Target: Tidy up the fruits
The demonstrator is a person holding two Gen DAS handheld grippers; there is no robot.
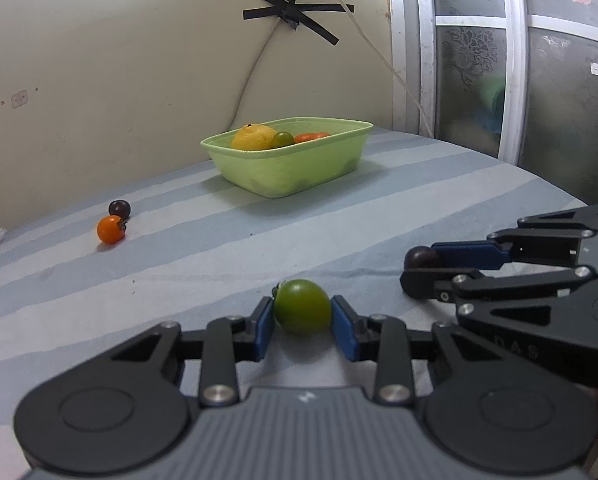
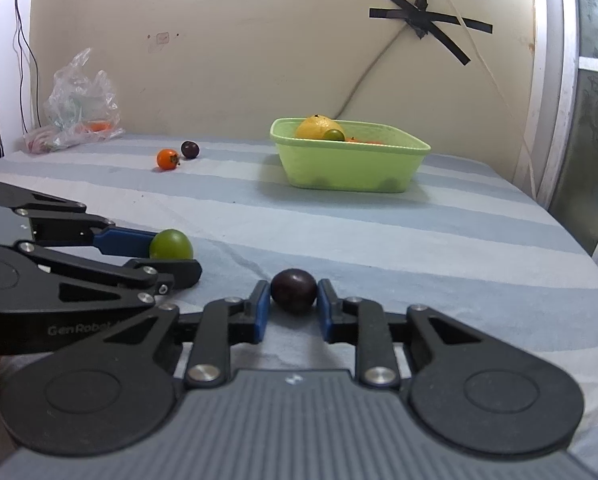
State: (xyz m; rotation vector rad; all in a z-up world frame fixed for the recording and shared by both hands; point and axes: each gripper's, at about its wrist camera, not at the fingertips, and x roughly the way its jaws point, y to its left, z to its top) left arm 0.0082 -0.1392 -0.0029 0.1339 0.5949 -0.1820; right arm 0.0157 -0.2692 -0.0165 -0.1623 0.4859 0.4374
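My left gripper [image 1: 303, 312] is shut on a green tomato [image 1: 302, 306] low over the striped cloth; it also shows in the right wrist view [image 2: 171, 245]. My right gripper [image 2: 293, 294] is shut on a dark purple tomato [image 2: 293, 290], which shows beside the left gripper in the left wrist view [image 1: 421, 258]. A light green tub [image 1: 287, 160] stands farther back and holds a yellow fruit [image 1: 253, 137], a small green tomato [image 1: 283, 139] and something orange [image 1: 311, 136]. An orange tomato [image 1: 111, 229] and a dark tomato [image 1: 119, 208] lie together at the far left.
A crumpled plastic bag [image 2: 81, 108] with orange contents lies at the back left by the wall. Cables hang down the wall behind the tub [image 2: 349, 152]. A window frame [image 1: 515, 60] stands at the right. The table edge curves away at the right.
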